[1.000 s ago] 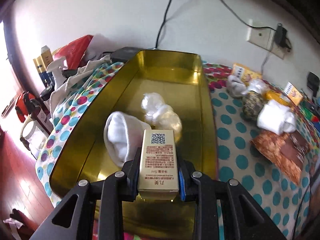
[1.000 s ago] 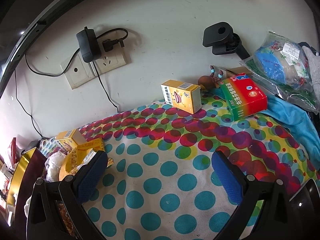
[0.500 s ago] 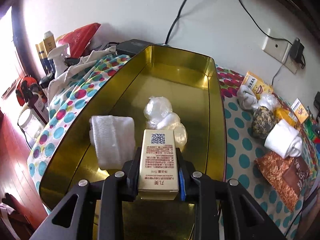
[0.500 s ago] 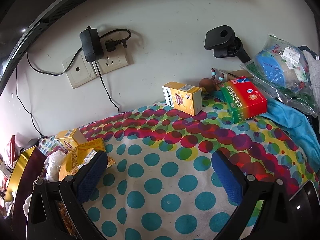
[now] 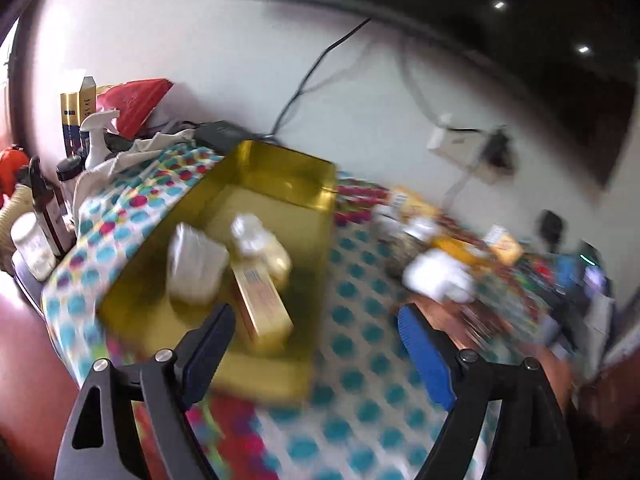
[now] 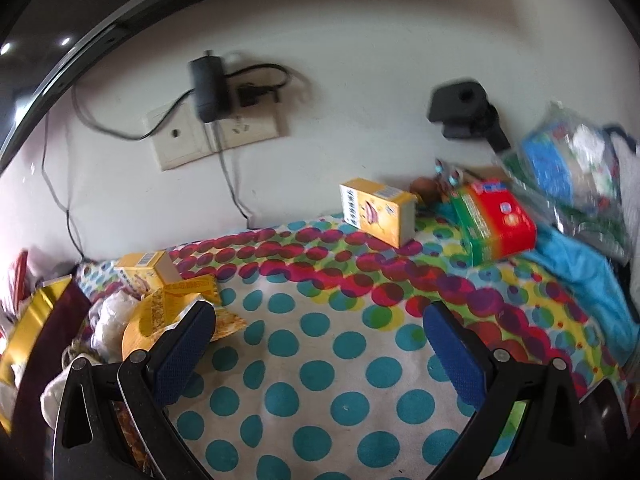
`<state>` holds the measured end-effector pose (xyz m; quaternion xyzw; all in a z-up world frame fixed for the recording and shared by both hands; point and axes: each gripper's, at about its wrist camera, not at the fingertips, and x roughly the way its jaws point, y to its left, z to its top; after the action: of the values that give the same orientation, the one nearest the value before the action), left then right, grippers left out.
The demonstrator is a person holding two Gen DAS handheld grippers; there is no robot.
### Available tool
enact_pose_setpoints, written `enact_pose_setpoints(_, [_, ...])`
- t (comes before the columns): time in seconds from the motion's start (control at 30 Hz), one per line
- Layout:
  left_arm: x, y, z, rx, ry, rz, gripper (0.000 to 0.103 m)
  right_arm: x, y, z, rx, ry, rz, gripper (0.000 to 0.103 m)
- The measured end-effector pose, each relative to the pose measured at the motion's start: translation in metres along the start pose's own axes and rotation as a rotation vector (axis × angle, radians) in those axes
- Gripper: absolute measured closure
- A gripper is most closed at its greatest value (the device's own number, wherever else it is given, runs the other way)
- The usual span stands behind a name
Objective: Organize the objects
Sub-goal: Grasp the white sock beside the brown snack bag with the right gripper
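The gold box (image 5: 262,304) lies in the gold tin tray (image 5: 316,280), beside a folded white sock (image 5: 196,268) and a clear plastic bundle (image 5: 260,240). My left gripper (image 5: 316,344) is open and empty, above the dotted cloth just right of the tray's near end; the view is blurred. My right gripper (image 6: 320,340) is open and empty over the dotted cloth. A yellow box (image 6: 378,210) and a red-green box (image 6: 494,220) stand beyond it near the wall. A yellow snack packet (image 6: 176,308) lies by the right gripper's left finger (image 6: 184,352).
A rolled white sock (image 5: 440,280), a brown packet (image 5: 480,324) and small boxes lie right of the tray. Bottles (image 5: 48,212) and a spray bottle (image 5: 94,140) stand at the far left. A wall socket with a charger (image 6: 212,120) and a plastic bag (image 6: 568,172) are by the wall.
My left gripper has let go of the gold box, which now lies in the tray, and has opened and swung back to the right. The right gripper has shifted slightly.
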<state>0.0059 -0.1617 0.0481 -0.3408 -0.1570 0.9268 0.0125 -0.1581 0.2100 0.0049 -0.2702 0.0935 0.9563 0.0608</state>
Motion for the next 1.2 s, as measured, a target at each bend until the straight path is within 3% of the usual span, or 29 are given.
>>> enact_pose_setpoints(0.13, [-0.027,-0.003,-0.062,0.015,-0.005,-0.001,0.017,-0.006,0.023,-0.002,-0.117,-0.025,0.007,0.0])
enact_pose_setpoints(0.23, [-0.034,0.006,-0.106,-0.005,0.018,-0.016,0.017,-0.003,0.036,-0.007,-0.186,0.057,0.043,0.0])
enact_pose_setpoints(0.33, [-0.037,0.009,-0.133,0.072,0.014,-0.001,0.017,-0.031,0.044,-0.008,-0.187,-0.002,0.067,0.0])
enact_pose_setpoints(0.43, [-0.032,0.017,-0.14,0.029,0.03,-0.034,0.017,-0.062,0.07,-0.002,-0.243,-0.051,0.138,0.0])
enact_pose_setpoints(0.53, [-0.025,0.014,-0.136,-0.015,0.043,-0.077,0.017,-0.076,0.115,-0.008,-0.378,-0.063,0.174,0.0])
enact_pose_setpoints(0.67, [-0.028,0.011,-0.136,-0.032,0.047,-0.089,0.017,-0.059,0.164,-0.022,-0.455,0.047,0.222,0.0])
enact_pose_setpoints(0.8, [-0.037,0.014,-0.131,-0.056,0.023,-0.091,0.017,-0.02,0.179,-0.041,-0.432,0.197,0.179,0.002])
enact_pose_setpoints(0.87, [-0.04,0.016,-0.128,-0.063,0.013,-0.089,0.017,0.0,0.174,-0.054,-0.393,0.288,0.233,0.023])
enact_pose_setpoints(0.9, [-0.041,0.017,-0.127,-0.063,0.012,-0.085,0.017,0.004,0.171,-0.06,-0.394,0.304,0.224,0.023])
enact_pose_setpoints(0.97, [-0.041,0.019,-0.126,-0.079,0.015,-0.086,0.017,0.0,0.169,-0.059,-0.381,0.266,0.204,0.044])
enact_pose_setpoints(1.1, [-0.042,0.016,-0.124,-0.069,0.013,-0.085,0.017,0.001,0.169,-0.059,-0.37,0.263,0.166,0.06])
enact_pose_setpoints(1.2, [-0.043,0.014,-0.125,-0.059,0.012,-0.089,0.017,-0.001,0.164,-0.056,-0.345,0.252,0.185,0.074])
